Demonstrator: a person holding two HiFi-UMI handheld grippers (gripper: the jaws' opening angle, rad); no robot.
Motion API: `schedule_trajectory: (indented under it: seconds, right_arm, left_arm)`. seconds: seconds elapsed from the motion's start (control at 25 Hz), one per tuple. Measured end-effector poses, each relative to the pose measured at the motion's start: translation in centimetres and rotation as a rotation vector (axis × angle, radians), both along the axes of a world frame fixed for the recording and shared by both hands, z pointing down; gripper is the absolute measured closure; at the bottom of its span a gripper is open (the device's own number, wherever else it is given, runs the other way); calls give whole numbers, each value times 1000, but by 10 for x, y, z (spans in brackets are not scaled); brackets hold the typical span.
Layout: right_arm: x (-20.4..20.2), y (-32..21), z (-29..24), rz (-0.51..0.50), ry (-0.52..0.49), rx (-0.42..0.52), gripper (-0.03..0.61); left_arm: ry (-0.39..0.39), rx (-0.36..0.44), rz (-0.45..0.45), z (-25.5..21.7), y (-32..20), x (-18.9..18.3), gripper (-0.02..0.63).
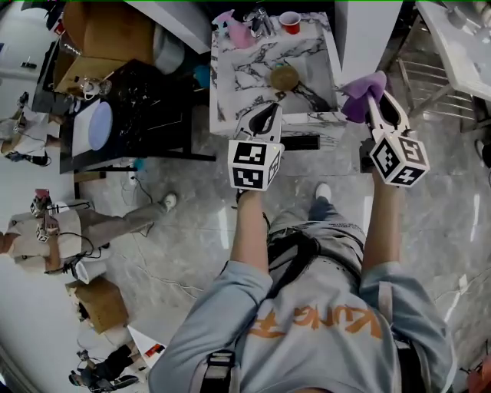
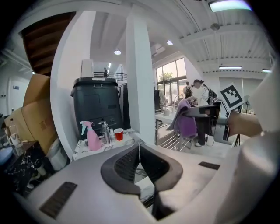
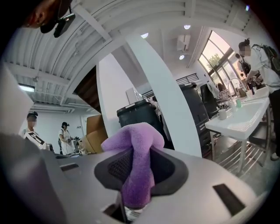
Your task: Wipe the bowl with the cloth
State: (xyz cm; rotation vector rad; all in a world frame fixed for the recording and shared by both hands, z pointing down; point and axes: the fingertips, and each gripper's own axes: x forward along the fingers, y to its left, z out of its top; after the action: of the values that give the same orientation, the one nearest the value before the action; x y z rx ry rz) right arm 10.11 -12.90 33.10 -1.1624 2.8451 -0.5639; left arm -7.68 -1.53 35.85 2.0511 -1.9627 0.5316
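Observation:
A brown bowl (image 1: 284, 77) rests on the marble table (image 1: 238, 77) ahead of me. My left gripper (image 1: 266, 117) (image 2: 139, 148) hovers at the table's near edge, shut and holding nothing. My right gripper (image 1: 374, 98) (image 3: 135, 154) is held off the table's near right corner, shut on a purple cloth (image 1: 360, 96) (image 3: 136, 140) that bunches out over its tips. In the left gripper view the cloth (image 2: 188, 120) hangs at the right, and the bowl is hidden behind the jaws.
On the table's far edge stand a pink spray bottle (image 1: 239, 31) (image 2: 92, 138), a metal dispenser (image 1: 261, 21) and a red cup (image 1: 290, 21) (image 2: 118, 133). A black table (image 1: 146, 107) and cardboard boxes (image 1: 92, 38) are to the left, with a white table (image 1: 460, 46) right.

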Motion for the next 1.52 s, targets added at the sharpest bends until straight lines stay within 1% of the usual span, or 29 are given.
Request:
schedule_trajectory:
  seconds: [0.12,0.24,0.48,0.68,0.92,1.16,1.28,1.52]
  right_arm:
    - [-3,-10,10,-11,-3,-18,469]
    - [-7,-13,13,-17,-10,-26,469]
    - [1,-28,14,12,7,-23,470]
    - [3,-50,24,44,26,-46,470]
    - [-32,-55,44,22,51,-89,470]
    - [-56,-71,66,40,76,-130,469]
    - [-67,-74,73,45,99,-150,469]
    - [-93,-84,89,42,134,-181,470]
  left_arm:
    - [-46,-42,4,7,-9,-5,588]
    - [-69,-74,22,13,-14,-9,588]
    - [-60,-118,85,27,-39,-8,588]
    - [-70,-167,108,45,-62,-19,588]
    - [-109,-260,152,73,-73,-42,588]
    - [-158,-362,234,110,-91,-60,588]
    - [-156,-417,282,131,-96,-68,588]
    - [-155,-499,383,171,-113,-78,586]
